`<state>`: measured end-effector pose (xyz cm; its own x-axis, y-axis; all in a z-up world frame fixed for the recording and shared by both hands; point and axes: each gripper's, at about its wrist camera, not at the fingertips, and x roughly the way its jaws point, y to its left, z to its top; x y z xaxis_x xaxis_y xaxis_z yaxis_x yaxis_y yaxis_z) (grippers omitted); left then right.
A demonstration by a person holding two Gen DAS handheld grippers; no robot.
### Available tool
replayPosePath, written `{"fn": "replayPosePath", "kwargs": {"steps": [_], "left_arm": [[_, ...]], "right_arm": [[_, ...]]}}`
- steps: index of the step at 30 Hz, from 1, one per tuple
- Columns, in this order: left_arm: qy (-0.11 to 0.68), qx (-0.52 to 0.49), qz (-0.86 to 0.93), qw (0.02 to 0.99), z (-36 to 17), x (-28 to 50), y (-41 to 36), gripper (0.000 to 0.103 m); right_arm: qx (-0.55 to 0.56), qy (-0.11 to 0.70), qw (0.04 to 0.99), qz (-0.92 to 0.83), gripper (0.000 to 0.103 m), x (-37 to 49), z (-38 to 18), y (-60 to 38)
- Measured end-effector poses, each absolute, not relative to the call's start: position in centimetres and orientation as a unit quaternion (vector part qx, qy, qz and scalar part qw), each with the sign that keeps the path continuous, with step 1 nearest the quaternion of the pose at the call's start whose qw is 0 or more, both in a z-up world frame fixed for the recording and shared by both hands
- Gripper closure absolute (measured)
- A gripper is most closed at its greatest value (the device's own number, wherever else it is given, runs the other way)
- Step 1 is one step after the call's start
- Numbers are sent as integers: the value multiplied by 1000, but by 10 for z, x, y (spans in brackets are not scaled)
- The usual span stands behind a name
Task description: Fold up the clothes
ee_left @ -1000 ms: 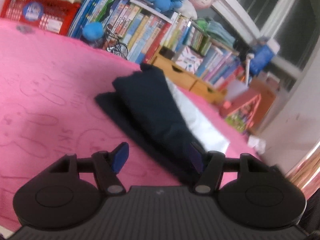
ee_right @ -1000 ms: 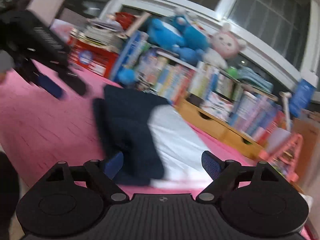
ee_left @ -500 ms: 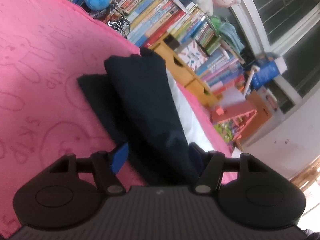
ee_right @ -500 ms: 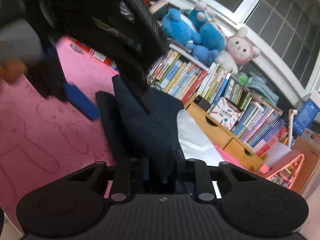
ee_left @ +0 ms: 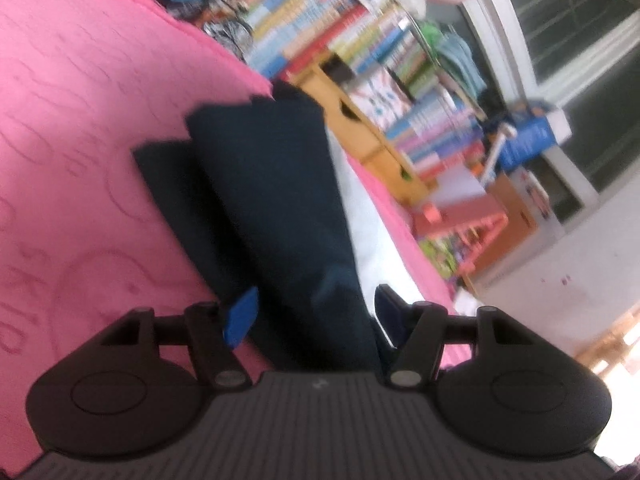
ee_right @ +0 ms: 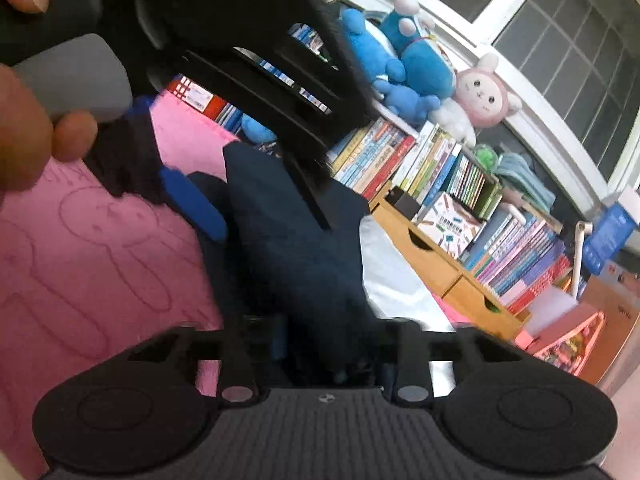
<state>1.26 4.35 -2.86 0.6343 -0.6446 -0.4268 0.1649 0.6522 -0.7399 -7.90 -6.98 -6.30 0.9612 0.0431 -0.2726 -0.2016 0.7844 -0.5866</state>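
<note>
Pink mat (ee_left: 80, 128), embossed with outline drawings and lettering too faint to read, filling the left half of both views. Dark navy garment (ee_left: 272, 200), folded into a long strip on the mat, running from frame centre down to the lower middle of each view; white fabric (ee_right: 388, 276) shows along its right edge. Bookshelf (ee_right: 440, 184), upper right, packed with upright children's books; spine titles blurred, none legible. Wooden drawer unit (ee_right: 436, 256) below the books. Blue plush toys (ee_right: 404, 60) and a pink-and-white plush (ee_right: 482, 94) on the shelf top. Left gripper (ee_left: 314, 312): jaws apart, straddling the near end of the garment, blue pads (ee_left: 240, 316) not pressing it. Right gripper (ee_right: 324, 344): jaws nearly together, opening slightly, fingers pinching the garment's near end. The left tool also crosses the upper left of the right view, held by a hand (ee_right: 24, 128).
</note>
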Motion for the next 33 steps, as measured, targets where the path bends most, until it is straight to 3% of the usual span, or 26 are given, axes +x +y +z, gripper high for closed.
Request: {"fn": "replayPosePath", "kwargs": {"steps": [2,4,6,8,16,17,18,20,22,23,24,33], "left_arm": [[365,-359,-259,819,-35,18,39,41],[370,-374,-256,811,-40,25,35,49],[369,-378,-235,816,-42,31,34,82],[369,-392,-217,815,-45,36,39,89],[299,-429,-131,842,-43,33,79,90],[316,-433,-150,831,-45,39,79,86],[332,-436,-168,819,-47,44,78,70],[362,-449,-208,790,-55,56,68,53],[368,-446,-210,789,-59,63,57,60],[366,-433,-190,801,-57,66,56,79],[369,-431,-172,805,-57,71,58,90],[306,-434,-84,843,-46,83,109,94]], "right_arm": [[-314,109,941,64,85,-83,-60,-71],[-321,101,940,63,87,-87,-62,-70],[-323,104,939,64,88,-86,-65,-69],[-323,111,938,65,91,-86,-70,-69],[-323,119,936,69,91,-89,-84,-67],[-324,118,936,69,91,-89,-85,-67],[-324,118,936,69,91,-89,-85,-67],[-324,119,936,68,91,-88,-85,-66],[-326,119,935,68,91,-87,-86,-66],[-327,119,935,68,91,-87,-86,-66],[-328,119,935,68,91,-88,-87,-66],[-324,123,935,76,92,-88,-89,-66]]}}
